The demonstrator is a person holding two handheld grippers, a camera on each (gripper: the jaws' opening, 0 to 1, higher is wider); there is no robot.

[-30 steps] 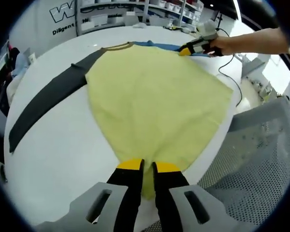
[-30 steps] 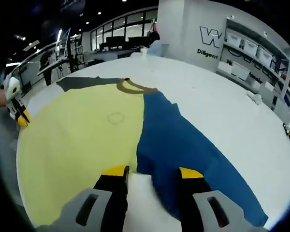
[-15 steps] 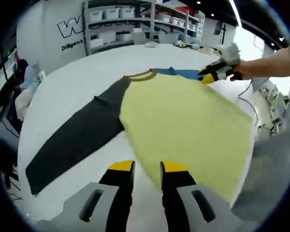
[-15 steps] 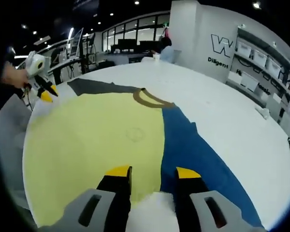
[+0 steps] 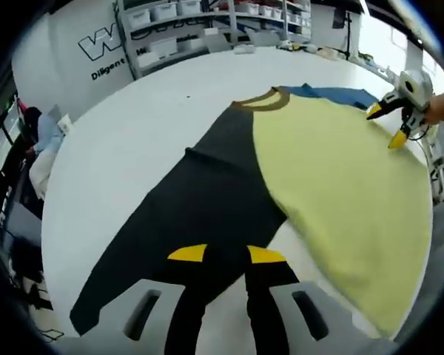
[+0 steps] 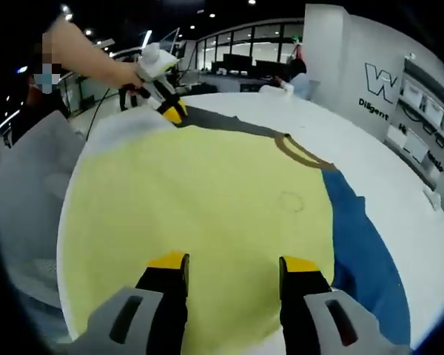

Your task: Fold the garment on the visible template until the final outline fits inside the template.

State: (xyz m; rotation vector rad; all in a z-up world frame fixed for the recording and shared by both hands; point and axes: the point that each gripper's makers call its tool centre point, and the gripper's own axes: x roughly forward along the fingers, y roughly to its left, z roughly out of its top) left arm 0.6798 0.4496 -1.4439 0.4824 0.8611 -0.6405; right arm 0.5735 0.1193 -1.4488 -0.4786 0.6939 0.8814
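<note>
Garment (image 6: pixel 200 214) lies spread flat on the white worktop (image 5: pixel 133 126): its yellow body sits ahead of the right gripper (image 6: pixel 233 265), whose fingers are parted and empty; its black sleeve (image 5: pixel 185 214) lies under the left gripper (image 5: pixel 226 254), fingers slightly apart, holding nothing.

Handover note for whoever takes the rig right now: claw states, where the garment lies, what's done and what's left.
Left claw: open, holding nothing, over the black sleeve.
Right claw: open, holding nothing, over the yellow body near its hem.
The garment lies spread flat on the white table, black sleeve and blue sleeve both stretched out, collar far from the claws.
Done: no fold visible.
Left: fold sleeves and body. I can't make out a template outline.
</note>
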